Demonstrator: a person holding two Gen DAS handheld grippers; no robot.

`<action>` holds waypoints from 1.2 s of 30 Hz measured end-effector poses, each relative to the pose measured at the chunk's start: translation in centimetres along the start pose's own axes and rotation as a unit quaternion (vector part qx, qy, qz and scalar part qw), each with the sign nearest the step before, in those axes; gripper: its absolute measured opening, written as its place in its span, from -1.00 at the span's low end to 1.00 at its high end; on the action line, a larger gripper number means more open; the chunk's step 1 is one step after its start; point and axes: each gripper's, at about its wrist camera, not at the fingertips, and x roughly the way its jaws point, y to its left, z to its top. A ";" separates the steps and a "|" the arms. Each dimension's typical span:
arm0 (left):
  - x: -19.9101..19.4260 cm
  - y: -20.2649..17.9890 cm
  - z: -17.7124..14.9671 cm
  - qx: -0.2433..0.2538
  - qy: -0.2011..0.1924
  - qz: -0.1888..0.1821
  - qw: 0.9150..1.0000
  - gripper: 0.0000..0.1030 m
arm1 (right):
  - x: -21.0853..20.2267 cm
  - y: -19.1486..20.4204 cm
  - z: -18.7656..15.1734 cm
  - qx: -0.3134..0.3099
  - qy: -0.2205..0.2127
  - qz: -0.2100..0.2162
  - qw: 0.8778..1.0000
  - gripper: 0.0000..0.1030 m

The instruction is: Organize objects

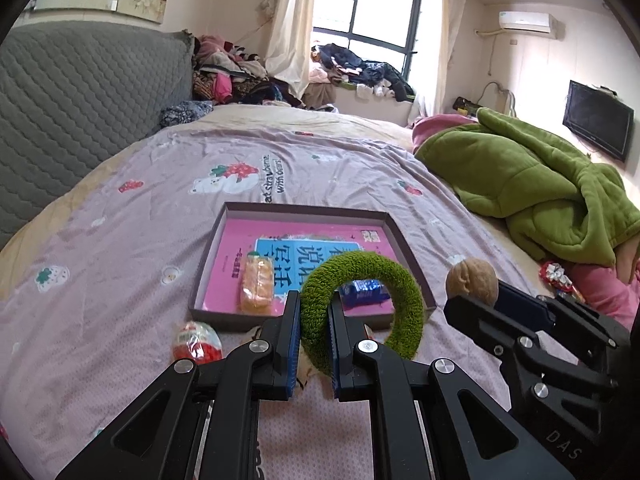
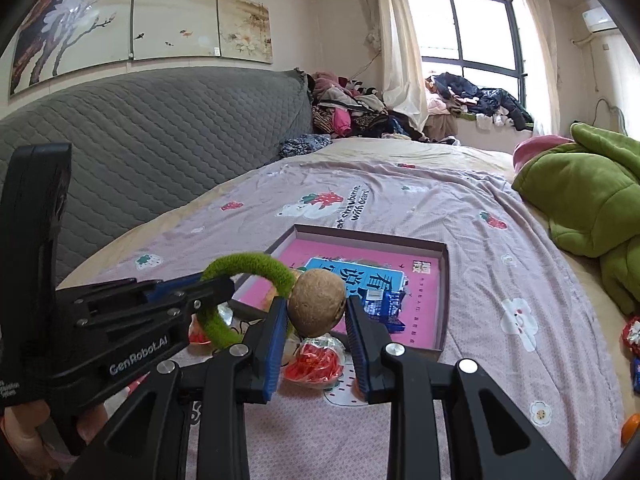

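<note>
A fuzzy green ring (image 1: 404, 280) hangs above the near edge of a shallow box (image 1: 304, 209), and my left gripper (image 1: 314, 320) is shut on the ring's left side. To its right, my right gripper (image 1: 478, 296) is shut on a brown walnut (image 1: 472, 278). In the right wrist view the walnut (image 2: 318, 302) sits between my right gripper's (image 2: 317, 308) blue pads, above the front of the box (image 2: 368, 236). The left gripper (image 2: 208, 286) holds the ring (image 2: 248, 264) just left of it. In the box lie a pink book, an orange packet (image 1: 256, 284) and a blue packet (image 2: 384, 304).
A red-and-white wrapped egg (image 1: 196, 344) lies on the pink bedsheet in front of the box. A green blanket (image 1: 540, 184) is heaped at the right, with wrapped snacks (image 1: 558, 276) beside it. A grey quilted headboard (image 2: 140, 132) runs along the left. A hand (image 2: 24, 432) holds the left gripper.
</note>
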 end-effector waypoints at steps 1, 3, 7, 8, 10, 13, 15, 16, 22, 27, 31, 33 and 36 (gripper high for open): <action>0.1 0.0 0.1 0.001 0.000 0.002 1.000 -0.77 | 0.0 0.0 0.0 -0.002 0.000 -0.003 1.000 -0.42; 0.3 0.0 0.4 0.001 0.000 0.002 1.000 -0.77 | 0.1 -0.2 0.1 0.002 -0.001 -0.004 1.000 -0.42; 0.6 0.1 0.7 -0.002 0.002 0.001 1.000 -0.77 | 0.1 -0.7 0.4 0.005 -0.007 -0.006 1.000 -0.42; 0.8 0.1 0.8 -0.001 0.002 0.003 1.000 -0.77 | 0.1 -0.8 0.5 0.005 -0.008 -0.008 1.000 -0.42; 1.1 0.1 1.0 -0.002 0.001 0.004 1.000 -0.77 | 0.3 -1.1 0.5 0.004 -0.009 -0.010 1.000 -0.42; 1.6 -0.1 1.1 0.001 -0.002 0.014 1.000 -0.77 | 0.5 -1.5 0.7 0.006 -0.010 -0.012 1.000 -0.42; 1.9 -0.1 1.2 0.004 0.000 0.019 1.000 -0.77 | 0.5 -1.6 0.8 0.007 -0.014 -0.011 1.000 -0.42; 2.2 0.0 1.3 0.003 0.002 0.019 1.000 -0.77 | 0.7 -1.7 0.8 0.006 -0.016 -0.012 1.000 -0.42; 3.3 0.1 1.8 0.005 0.007 0.023 1.000 -0.77 | 2.0 -2.4 1.2 0.003 -0.016 -0.012 1.000 -0.42; 4.3 0.5 2.4 0.006 0.009 0.024 1.000 -0.77 | 3.0 -3.3 1.3 0.003 -0.008 -0.022 1.000 -0.42; 5.4 0.7 3.1 0.008 0.013 0.026 1.000 -0.77 | 4.2 -4.4 1.3 0.000 0.001 -0.039 0.999 -0.42; 6.0 0.6 3.5 0.014 0.012 0.027 0.999 -0.77 | 4.9 -4.8 1.3 -0.002 0.004 -0.045 0.999 -0.42; 7.1 0.6 3.8 0.016 0.019 0.029 0.999 -0.77 | 5.6 -5.2 1.4 -0.005 0.004 -0.048 0.999 -0.42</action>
